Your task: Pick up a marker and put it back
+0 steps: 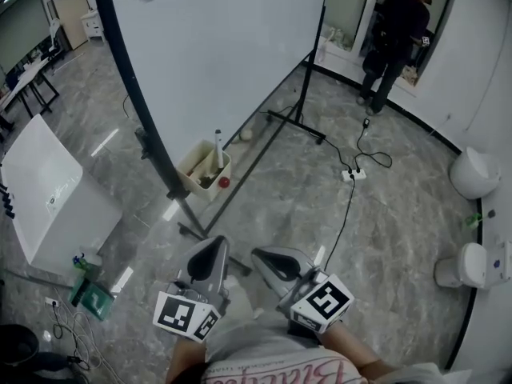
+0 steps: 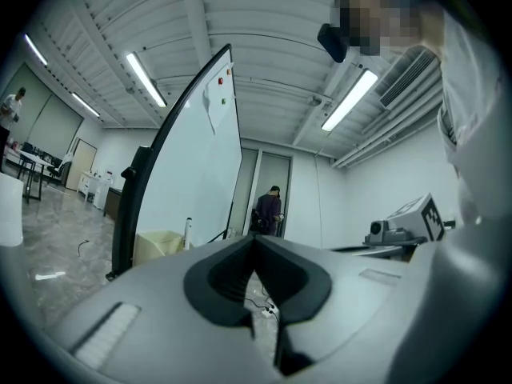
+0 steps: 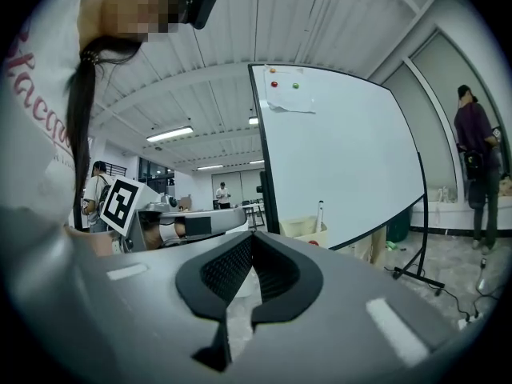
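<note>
A white marker (image 1: 218,147) stands upright in a beige box (image 1: 196,160) at the foot of the whiteboard (image 1: 232,46). A small red ball (image 1: 225,182) lies by the box. Both grippers are held low, close to the person's body and well short of the box. My left gripper (image 1: 210,252) is shut with nothing in it, and so is my right gripper (image 1: 270,259). In the left gripper view the jaws (image 2: 254,238) meet, with the marker (image 2: 189,232) far ahead. The right gripper view shows touching jaws (image 3: 250,237) and the marker (image 3: 321,214) beyond them.
The whiteboard's black stand legs (image 1: 276,138) spread over the marble floor. A power strip (image 1: 353,174) with its cable lies to the right. A white cabinet (image 1: 48,194) stands at the left, white bins (image 1: 474,172) at the right. A person (image 1: 394,38) stands at the far doorway.
</note>
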A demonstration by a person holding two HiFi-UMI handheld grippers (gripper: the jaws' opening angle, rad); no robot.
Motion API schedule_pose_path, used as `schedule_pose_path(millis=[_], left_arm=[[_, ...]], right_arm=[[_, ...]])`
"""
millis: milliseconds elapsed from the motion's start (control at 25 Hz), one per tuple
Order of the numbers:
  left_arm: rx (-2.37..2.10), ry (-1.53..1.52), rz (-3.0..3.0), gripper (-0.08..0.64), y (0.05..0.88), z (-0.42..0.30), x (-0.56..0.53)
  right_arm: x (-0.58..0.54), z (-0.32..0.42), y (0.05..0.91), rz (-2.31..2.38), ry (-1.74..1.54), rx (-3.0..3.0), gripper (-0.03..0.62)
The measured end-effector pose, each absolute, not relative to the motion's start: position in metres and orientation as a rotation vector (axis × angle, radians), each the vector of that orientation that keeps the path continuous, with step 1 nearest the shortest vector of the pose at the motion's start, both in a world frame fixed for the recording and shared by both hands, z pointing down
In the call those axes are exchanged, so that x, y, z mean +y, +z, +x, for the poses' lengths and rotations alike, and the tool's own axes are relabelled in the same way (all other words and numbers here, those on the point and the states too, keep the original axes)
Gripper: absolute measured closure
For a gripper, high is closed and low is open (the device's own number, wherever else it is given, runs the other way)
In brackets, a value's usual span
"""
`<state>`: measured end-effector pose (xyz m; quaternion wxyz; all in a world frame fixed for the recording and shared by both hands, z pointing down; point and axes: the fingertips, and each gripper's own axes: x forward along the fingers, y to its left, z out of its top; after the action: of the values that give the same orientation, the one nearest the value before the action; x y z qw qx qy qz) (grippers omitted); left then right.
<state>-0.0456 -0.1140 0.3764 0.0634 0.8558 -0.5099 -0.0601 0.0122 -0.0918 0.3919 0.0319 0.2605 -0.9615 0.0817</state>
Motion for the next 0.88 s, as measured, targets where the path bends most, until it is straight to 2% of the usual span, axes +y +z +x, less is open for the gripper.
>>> schedule_pose_path(millis=[600,880], left_arm=[[-1.455,-0.182,2.619,0.561,0.369,-0.083,-0.241],[-1.43,-0.182,2.627,0.561,0.368,-0.089,-0.268]], right_arm=[[-0.25,-0.037,0.386,0.944,0.249,-2.885,0.584],[-0.299,-0.049,0.399,0.923,0.36,-2.852,0.479]])
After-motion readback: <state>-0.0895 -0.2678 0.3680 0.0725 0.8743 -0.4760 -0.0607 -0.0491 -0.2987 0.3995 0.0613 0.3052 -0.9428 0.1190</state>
